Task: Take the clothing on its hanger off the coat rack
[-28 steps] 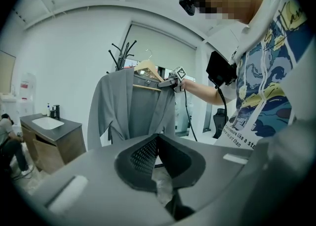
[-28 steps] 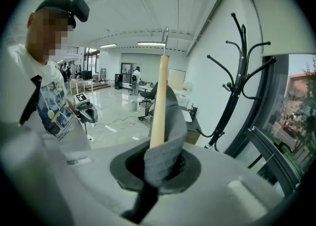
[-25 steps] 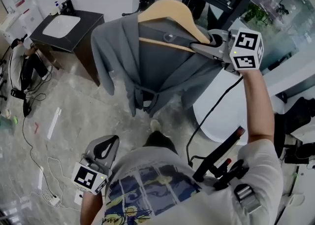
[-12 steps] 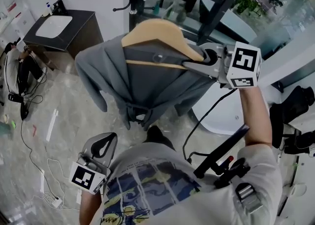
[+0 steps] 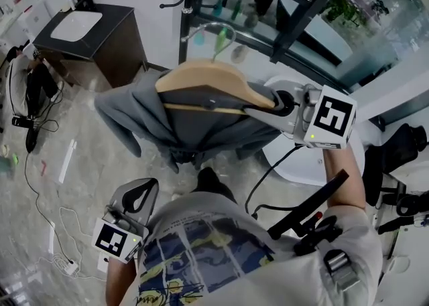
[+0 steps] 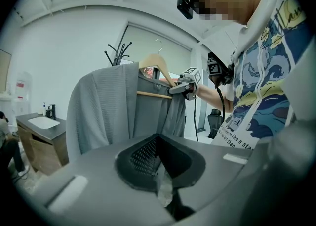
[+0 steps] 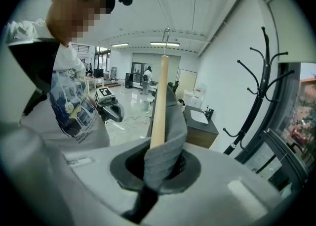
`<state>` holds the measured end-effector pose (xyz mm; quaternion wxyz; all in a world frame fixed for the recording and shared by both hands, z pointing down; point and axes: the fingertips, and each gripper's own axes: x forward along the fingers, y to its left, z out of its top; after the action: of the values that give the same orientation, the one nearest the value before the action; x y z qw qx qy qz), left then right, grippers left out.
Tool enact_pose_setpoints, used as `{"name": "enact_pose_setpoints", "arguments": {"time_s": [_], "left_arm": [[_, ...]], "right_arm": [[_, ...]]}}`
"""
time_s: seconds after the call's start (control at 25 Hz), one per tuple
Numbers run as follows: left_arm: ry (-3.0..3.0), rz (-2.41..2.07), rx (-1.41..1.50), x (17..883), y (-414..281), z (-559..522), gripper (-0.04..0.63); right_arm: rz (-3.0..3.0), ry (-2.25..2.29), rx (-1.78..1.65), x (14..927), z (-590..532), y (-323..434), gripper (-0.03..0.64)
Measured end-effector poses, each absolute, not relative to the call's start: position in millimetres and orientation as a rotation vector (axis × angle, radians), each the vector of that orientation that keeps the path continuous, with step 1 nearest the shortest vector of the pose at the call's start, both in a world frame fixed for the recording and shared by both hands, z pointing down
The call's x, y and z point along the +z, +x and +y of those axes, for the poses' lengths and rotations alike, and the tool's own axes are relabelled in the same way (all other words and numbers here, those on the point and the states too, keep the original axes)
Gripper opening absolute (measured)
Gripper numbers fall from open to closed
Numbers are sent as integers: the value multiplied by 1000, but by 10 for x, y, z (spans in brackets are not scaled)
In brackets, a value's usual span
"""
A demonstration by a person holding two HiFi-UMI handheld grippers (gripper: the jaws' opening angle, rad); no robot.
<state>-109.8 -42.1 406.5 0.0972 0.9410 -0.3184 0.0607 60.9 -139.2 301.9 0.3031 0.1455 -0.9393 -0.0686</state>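
Wooden hanger [image 5: 201,80]: held in the air near the middle of the head view, tilted, fully off the coat rack; its metal hook [image 5: 208,29] points toward 12 o'clock and touches nothing.
Grey garment [image 5: 134,114]: draped over the hanger, with one sleeve hanging toward 9 o'clock and the rest falling below the hanger's crossbar.
Right tongs [image 5: 268,107]: at 3 o'clock of the hanger, closed on its shoulder end. The right gripper view shows the wooden tip, wrapped in grey fabric, pinched between the jaws.
Left tongs [image 5: 137,197]: low at 7 o'clock in the head view, well apart from the garment; jaws together with nothing between them, pointing up toward the clothing.
Coat rack [image 5: 186,3]: a black pole with curved hooks at 12 o'clock of the hanger, standing by the glass wall and apart from the hook. In the right gripper view it rises at 3 o'clock.
Counter [image 5: 120,15]: a dark cabinet at 10 o'clock carrying a white basin [image 5: 77,25].
Floor [image 5: 87,184]: grey and marbled, with white cables [image 5: 40,184] trailing at 8 o'clock.
Person: a printed T-shirt [image 5: 201,251] fills 6 o'clock.
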Motion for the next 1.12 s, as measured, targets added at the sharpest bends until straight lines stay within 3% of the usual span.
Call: {"name": "enact_pose_setpoints", "arguments": {"time_s": [1.12], "left_arm": [[2778,-912,197,4147,-1071,-350,5]], "right_arm": [[-2480,301,-87,3620,-804,300,5]]}}
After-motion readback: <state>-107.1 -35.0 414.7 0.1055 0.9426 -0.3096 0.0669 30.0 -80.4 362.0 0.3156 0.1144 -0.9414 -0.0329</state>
